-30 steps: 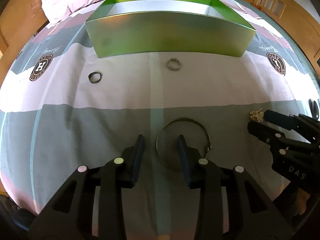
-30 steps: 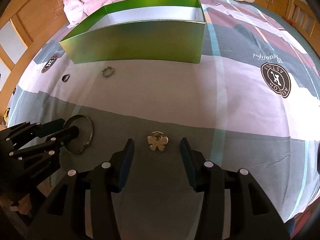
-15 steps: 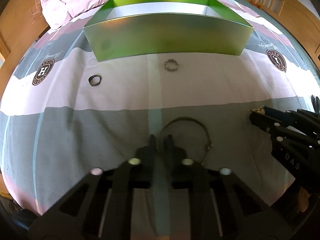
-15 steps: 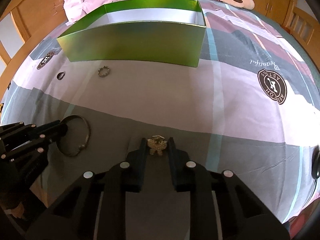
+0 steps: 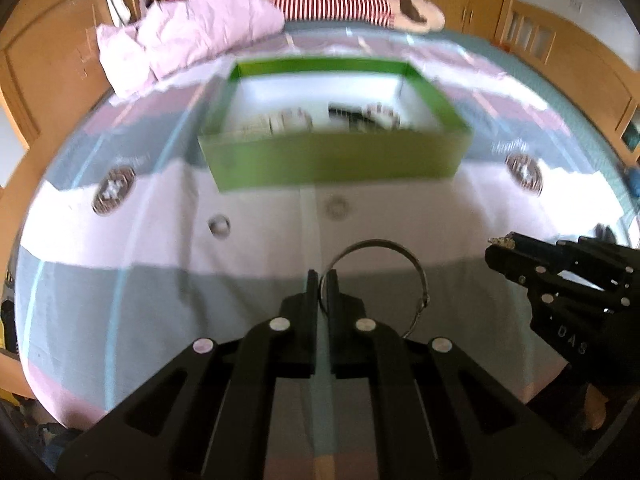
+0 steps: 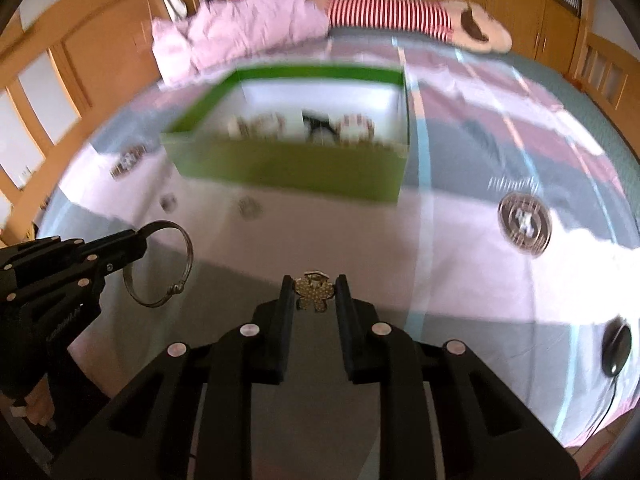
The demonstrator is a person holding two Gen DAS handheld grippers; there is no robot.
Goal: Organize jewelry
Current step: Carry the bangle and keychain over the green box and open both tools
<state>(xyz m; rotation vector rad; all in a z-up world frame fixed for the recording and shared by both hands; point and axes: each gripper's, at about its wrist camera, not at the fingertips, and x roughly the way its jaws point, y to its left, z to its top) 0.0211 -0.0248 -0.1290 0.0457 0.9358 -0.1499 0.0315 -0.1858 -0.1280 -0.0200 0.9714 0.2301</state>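
Observation:
My left gripper (image 5: 322, 285) is shut on the thin rim of a silver bangle (image 5: 394, 250), lifted off the bedspread; from the right wrist view the bangle (image 6: 176, 240) hangs from the left gripper (image 6: 138, 238). My right gripper (image 6: 314, 286) is shut on a gold butterfly brooch (image 6: 314, 294), also raised; that brooch (image 5: 502, 243) peeks from the right gripper (image 5: 496, 250) in the left wrist view. Ahead lies the green box (image 5: 332, 162), also seen as the green box (image 6: 288, 168), with several pieces of jewelry inside. A dark ring (image 5: 219, 225) and a beaded ring (image 5: 336, 207) lie in front of it.
Everything rests on a pink and grey bedspread (image 5: 160, 264). A pink quilt (image 5: 188, 36) and a striped plush (image 5: 332, 2) lie at the far end. A dark oval object (image 6: 616, 346) sits at the right. Wooden cupboards (image 6: 52, 92) surround the bed.
Both grippers closed, the left on the bangle and the right on the brooch, then both rose off the bedspread with them. The box's inside has come into view.

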